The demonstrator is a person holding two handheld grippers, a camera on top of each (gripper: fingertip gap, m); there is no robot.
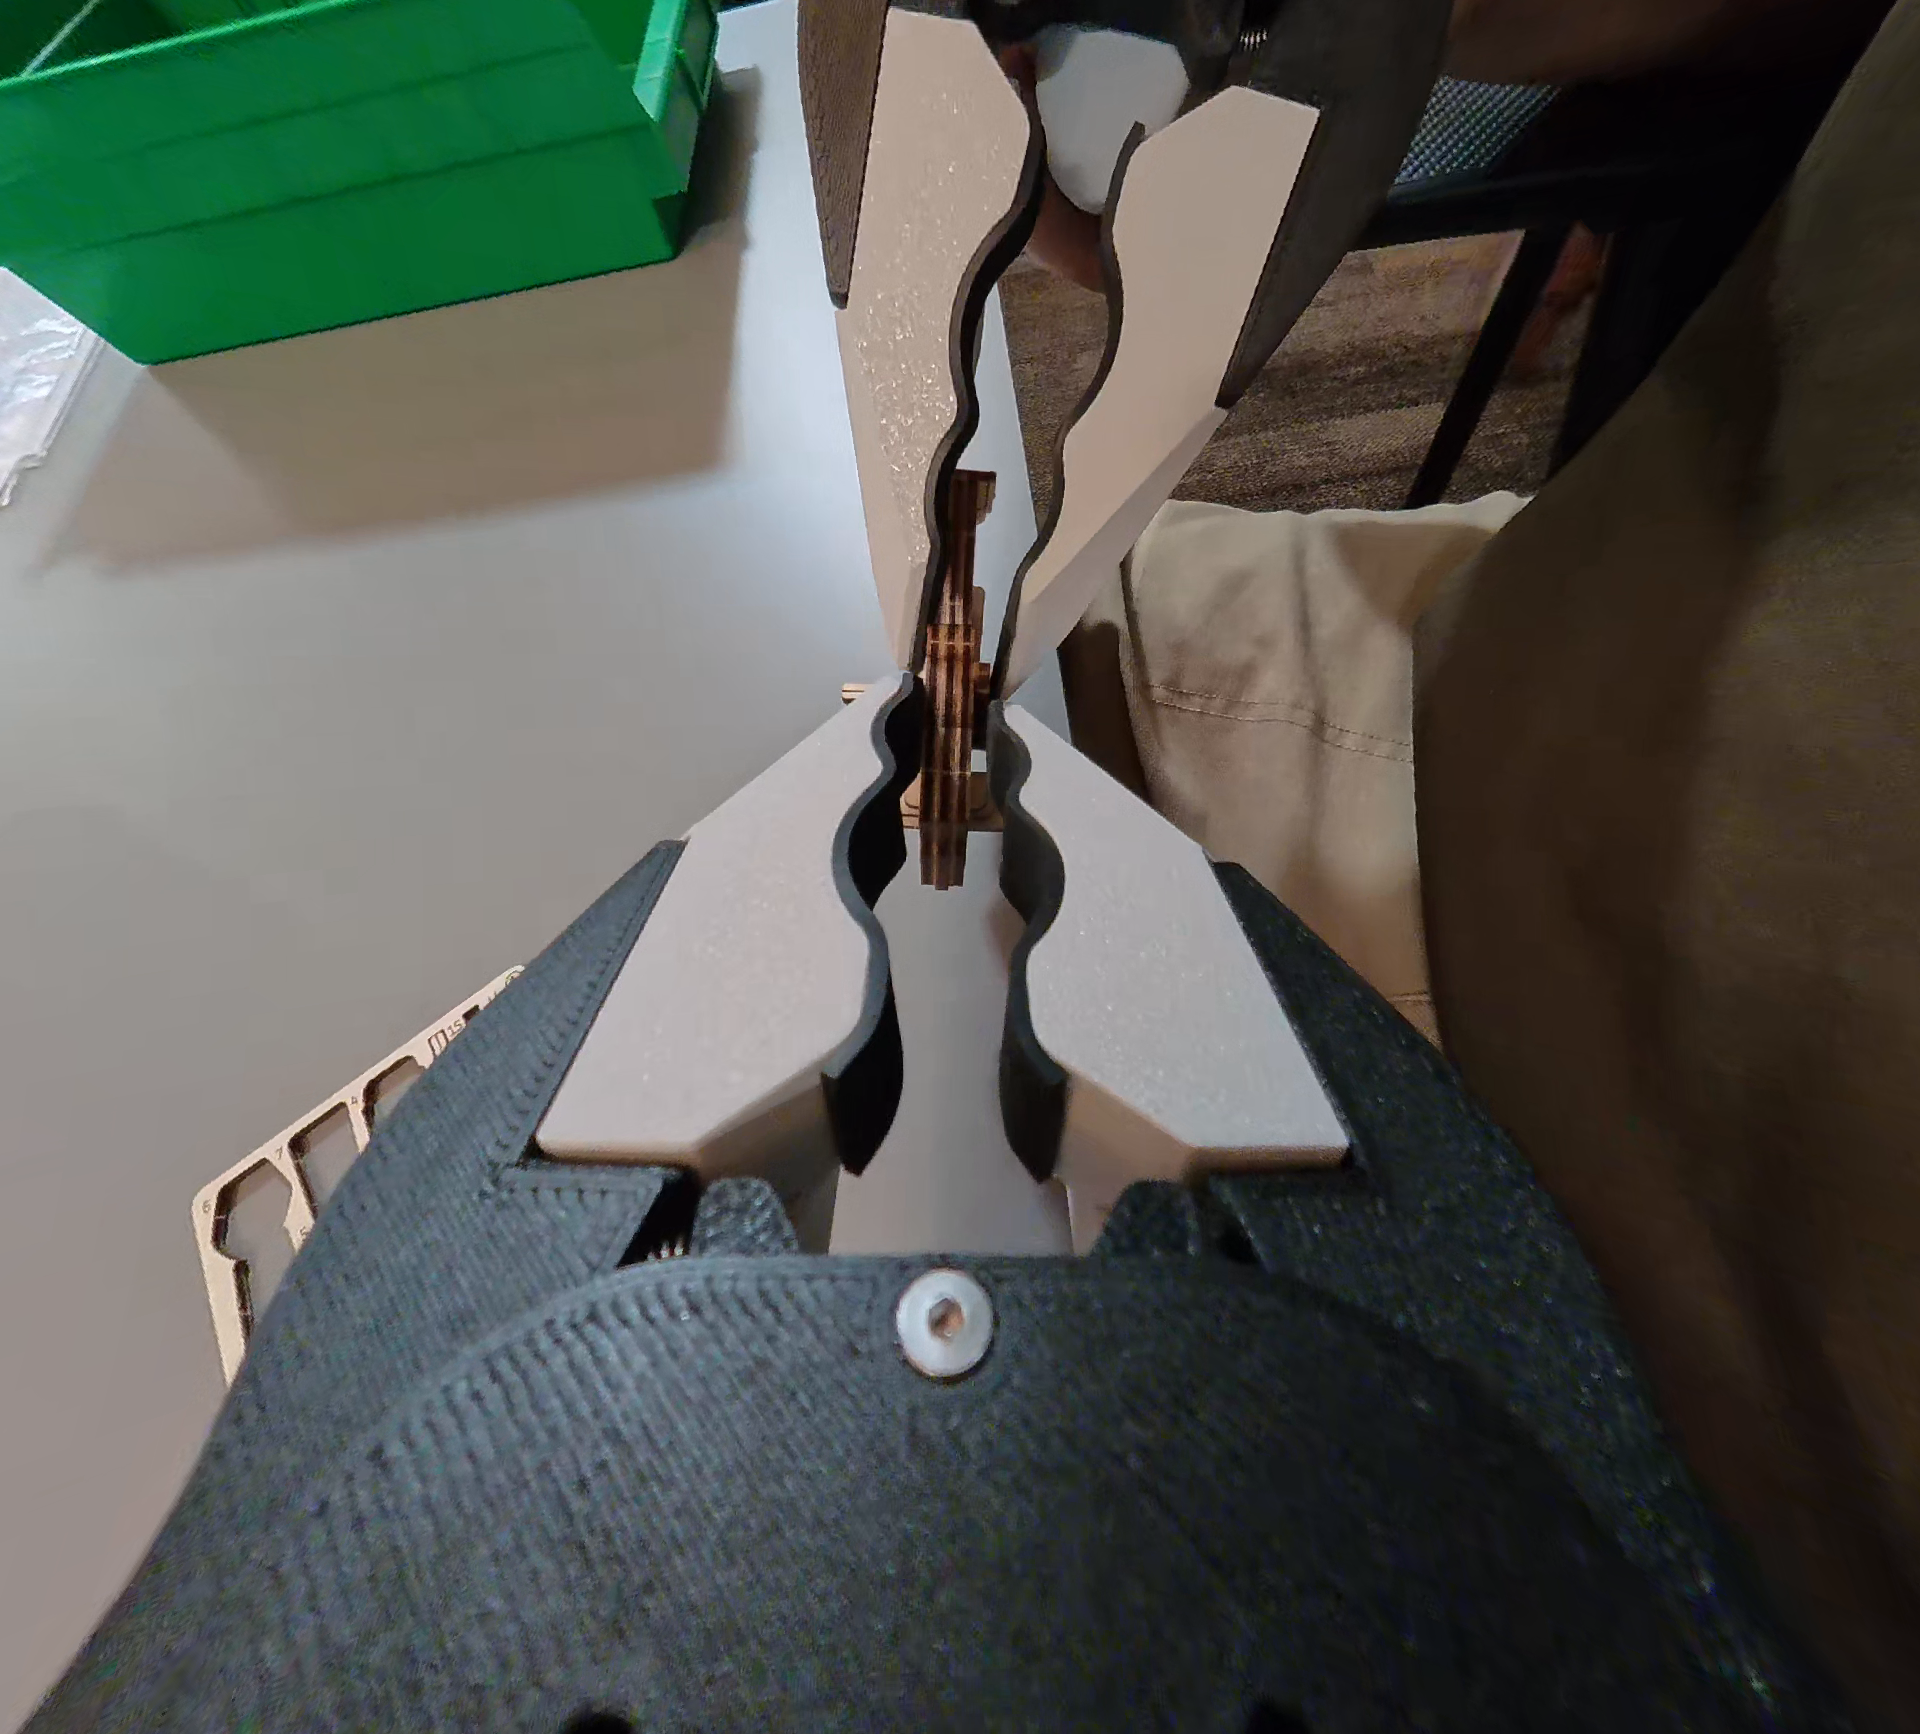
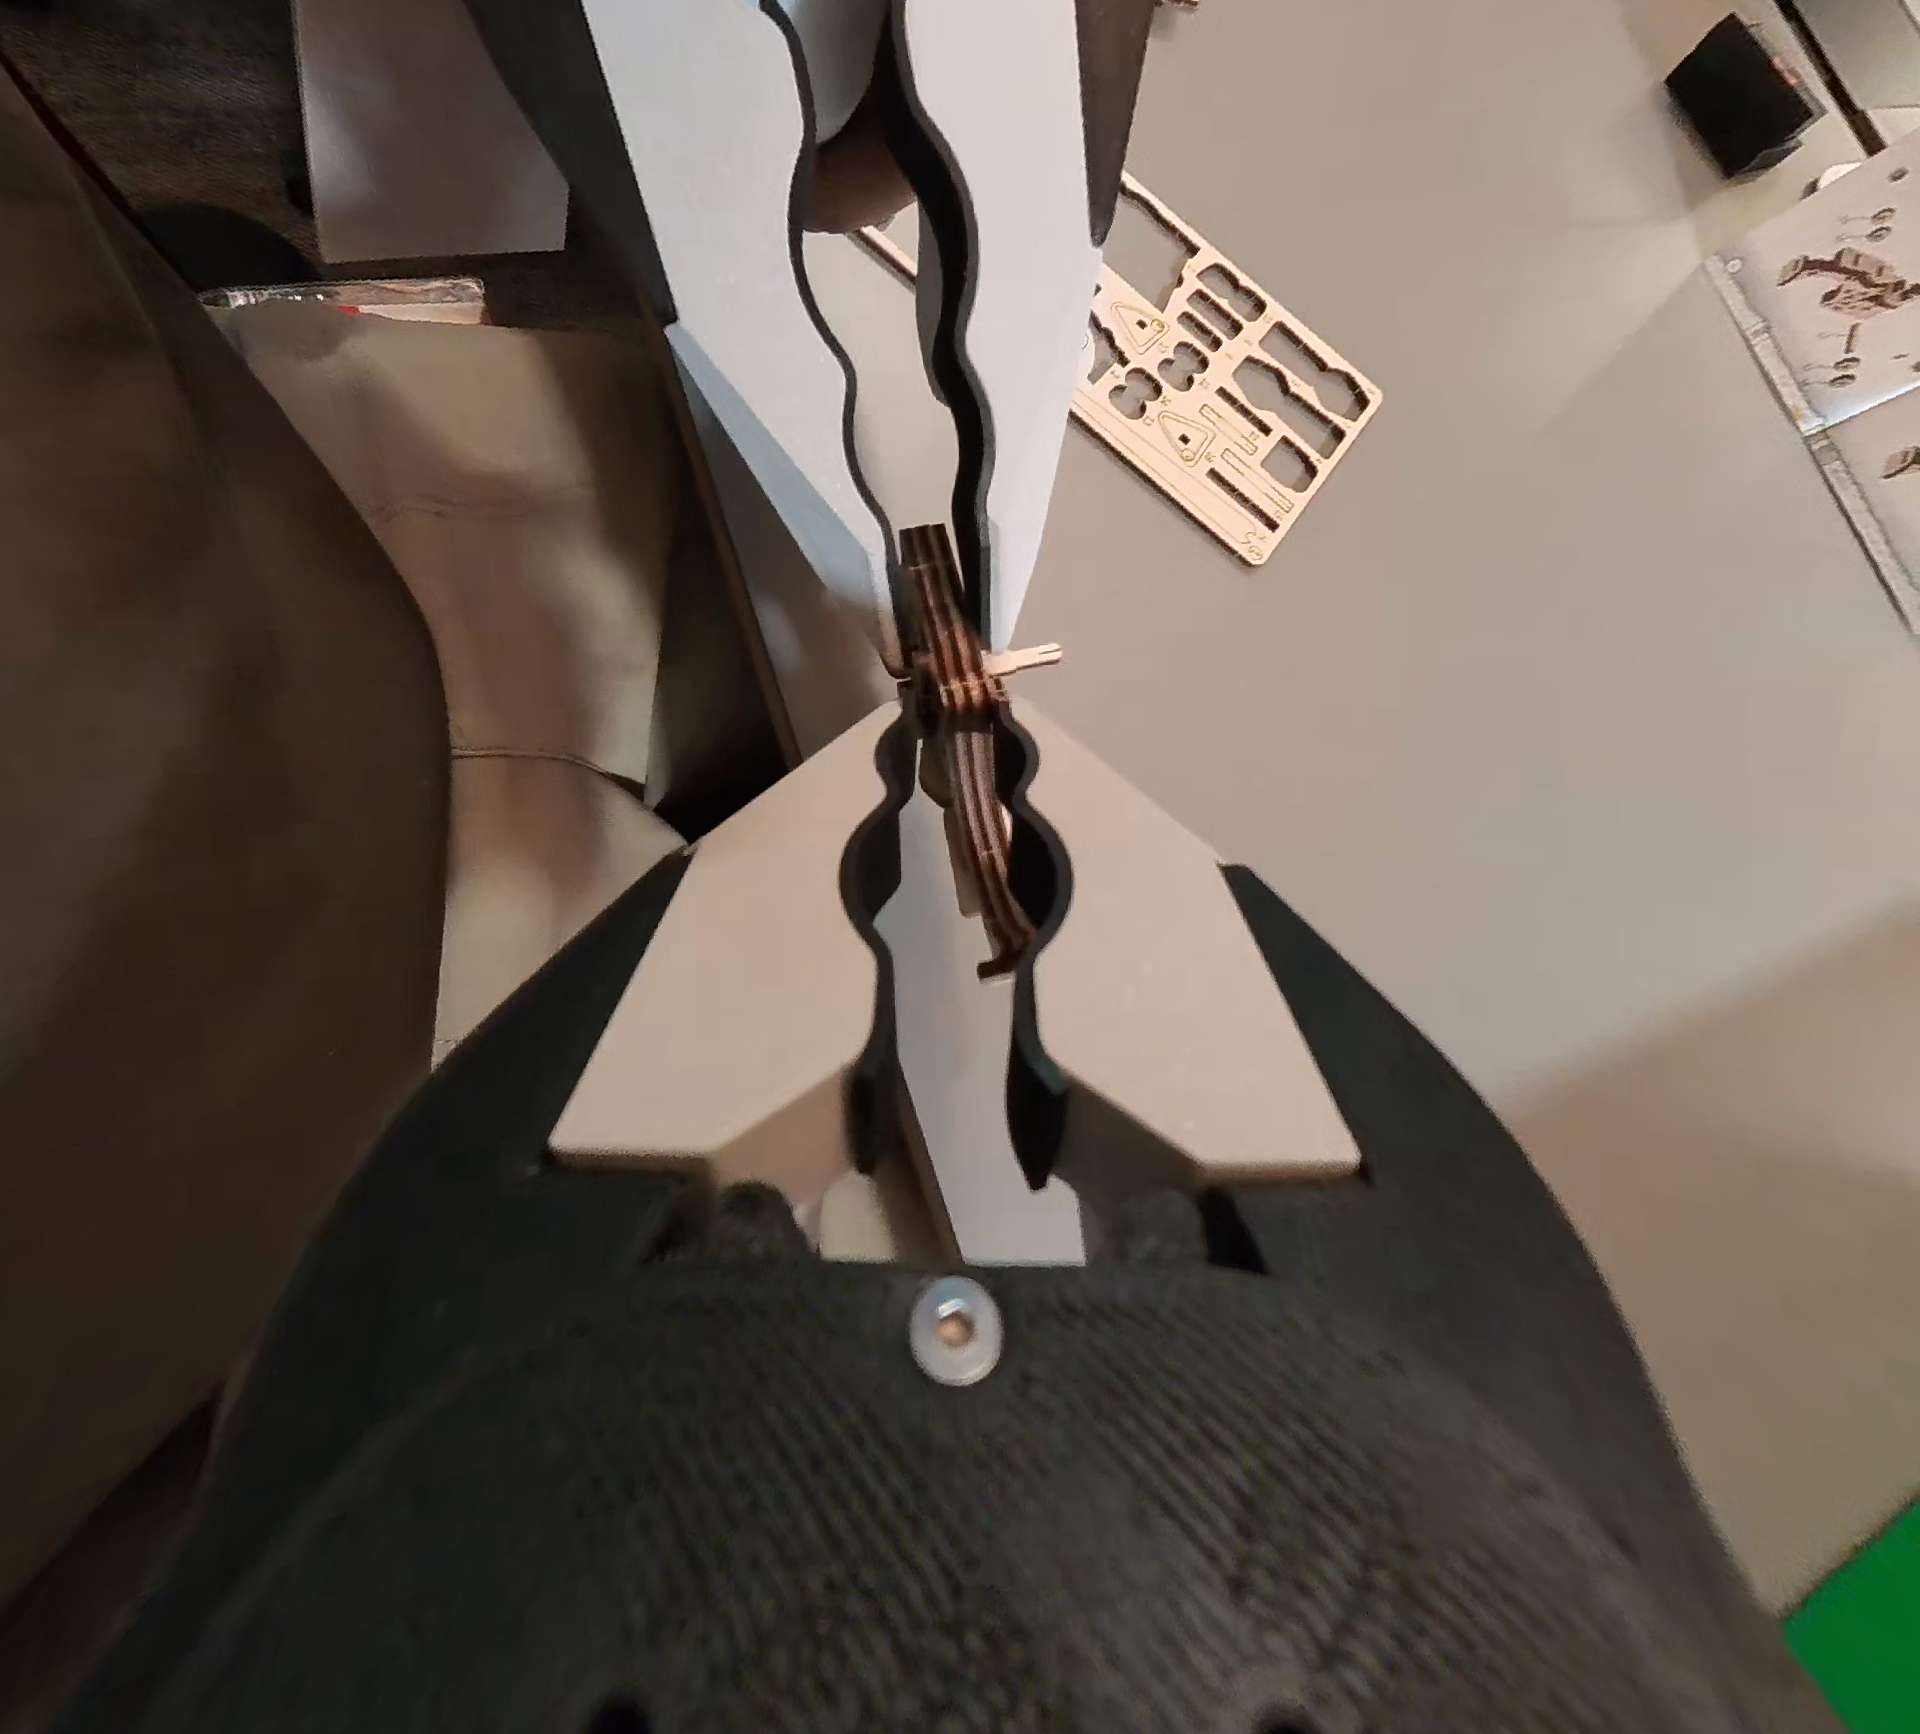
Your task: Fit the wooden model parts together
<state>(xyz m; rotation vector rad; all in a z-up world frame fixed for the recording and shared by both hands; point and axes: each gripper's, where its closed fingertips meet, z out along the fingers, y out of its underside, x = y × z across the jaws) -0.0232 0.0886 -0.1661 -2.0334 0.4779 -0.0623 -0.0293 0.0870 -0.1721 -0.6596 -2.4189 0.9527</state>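
A small wooden model assembly (image 1: 948,780) of several stacked dark-edged plywood layers is held in the air between both grippers, over the near edge of the grey table (image 1: 416,645). My left gripper (image 1: 951,697) is shut on its lower end. My right gripper (image 1: 958,645) comes from the opposite side, tip to tip, and is shut on the other end. In the right wrist view the curved layered model (image 2: 982,843) sits between the right gripper (image 2: 954,702) tips, with the left gripper (image 2: 940,614) above. A pale wooden peg (image 2: 1029,658) sticks out sideways from the model.
Two green plastic bins (image 1: 343,105) stand at the far left. A punched-out wooden part sheet (image 2: 1226,375) lies on the table (image 2: 1455,645), with an instruction sheet (image 2: 1829,302) and a small black box (image 2: 1745,95) beyond. A person's trouser leg (image 1: 1278,676) is beside the table edge. The tips of both grippers are at nearly the same place.
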